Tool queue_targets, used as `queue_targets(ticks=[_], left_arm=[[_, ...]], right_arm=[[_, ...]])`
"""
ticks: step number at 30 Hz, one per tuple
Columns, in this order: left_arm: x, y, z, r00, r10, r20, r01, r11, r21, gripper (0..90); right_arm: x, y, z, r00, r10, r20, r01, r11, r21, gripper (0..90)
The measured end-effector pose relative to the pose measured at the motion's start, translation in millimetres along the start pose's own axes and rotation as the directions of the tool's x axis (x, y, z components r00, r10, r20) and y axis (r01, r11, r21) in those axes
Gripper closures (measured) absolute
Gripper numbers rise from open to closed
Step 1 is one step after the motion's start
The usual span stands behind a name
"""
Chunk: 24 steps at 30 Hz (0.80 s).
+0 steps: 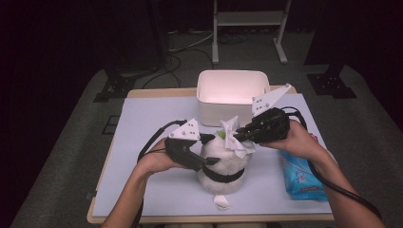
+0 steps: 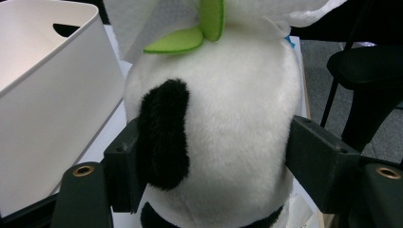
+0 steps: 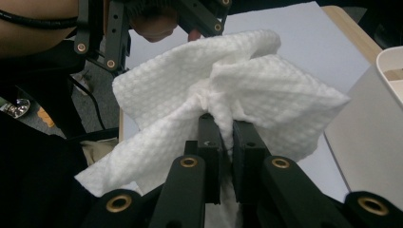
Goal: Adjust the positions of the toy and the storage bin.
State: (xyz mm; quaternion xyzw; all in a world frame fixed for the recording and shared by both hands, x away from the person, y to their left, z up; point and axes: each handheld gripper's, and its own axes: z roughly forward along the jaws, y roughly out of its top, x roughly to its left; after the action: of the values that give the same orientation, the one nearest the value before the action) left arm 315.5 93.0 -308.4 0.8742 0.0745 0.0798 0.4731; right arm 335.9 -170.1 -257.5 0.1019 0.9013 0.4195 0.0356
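The panda [image 1: 221,159], upright mid-table before the bin [image 1: 233,95], is steadied between the left gripper's [image 1: 209,149] wide-set jaws so its head can be wiped with the tissue [image 3: 223,90] pinched tight in the right gripper [image 3: 227,137].

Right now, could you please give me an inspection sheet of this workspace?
Surface: table under a pale mat, wooden edge showing.
Job's things: plush panda upright at the middle; white wipe at its head.
Clutter: white bin behind the panda; blue wipe pack at the right; small crumpled wipe at the near edge.
Grippers: left gripper clasps the panda's head at both sides; right gripper is shut on the wipe.
Cables: black cable trails from the left gripper; another runs along the right forearm.
Surroundings: grey floor, white stand, dark background.
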Motion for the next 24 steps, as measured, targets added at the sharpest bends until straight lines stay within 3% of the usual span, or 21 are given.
queue_targets(ticks=[6, 10, 15, 19, 20, 24], left_arm=[[2.2, -6.2, 4.1, 0.9994, -0.033, 0.012, 0.033, 0.9995, 0.001, 18.6], [5.9, -20.9, 16.4, 0.9945, -0.093, 0.049, 0.093, 0.9956, -0.002, 14.8], [7.3, -29.4, 28.7, 0.9929, -0.097, 0.068, 0.099, 0.9950, -0.016, 10.8], [8.0, -30.6, 31.2, 0.9912, -0.102, 0.084, 0.107, 0.9927, -0.056, 20.5], [8.7, -30.0, 28.1, 0.9933, -0.092, 0.069, 0.097, 0.9925, -0.074, 29.8], [7.4, -23.6, 21.8, 0.9957, -0.080, 0.045, 0.083, 0.9945, -0.065, 33.6]], right_arm=[[-0.8, -6.6, -2.5, 0.9999, 0.009, 0.011, -0.009, 1.000, 0.016, 83.0], [-2.3, -14.7, -7.3, 0.9994, 0.029, 0.017, -0.029, 0.999, 0.022, 83.0], [-2.7, -18.2, -9.3, 0.9992, 0.033, 0.021, -0.033, 0.999, 0.021, 83.0], [-3.1, -20.0, -8.4, 0.9990, 0.039, 0.020, -0.040, 0.999, 0.025, 83.1], [-3.4, -21.3, -8.6, 0.9986, 0.048, 0.020, -0.048, 0.999, 0.009, 83.2], [-4.3, -21.6, -11.4, 0.9984, 0.052, 0.022, -0.052, 0.998, -0.025, 83.2]])
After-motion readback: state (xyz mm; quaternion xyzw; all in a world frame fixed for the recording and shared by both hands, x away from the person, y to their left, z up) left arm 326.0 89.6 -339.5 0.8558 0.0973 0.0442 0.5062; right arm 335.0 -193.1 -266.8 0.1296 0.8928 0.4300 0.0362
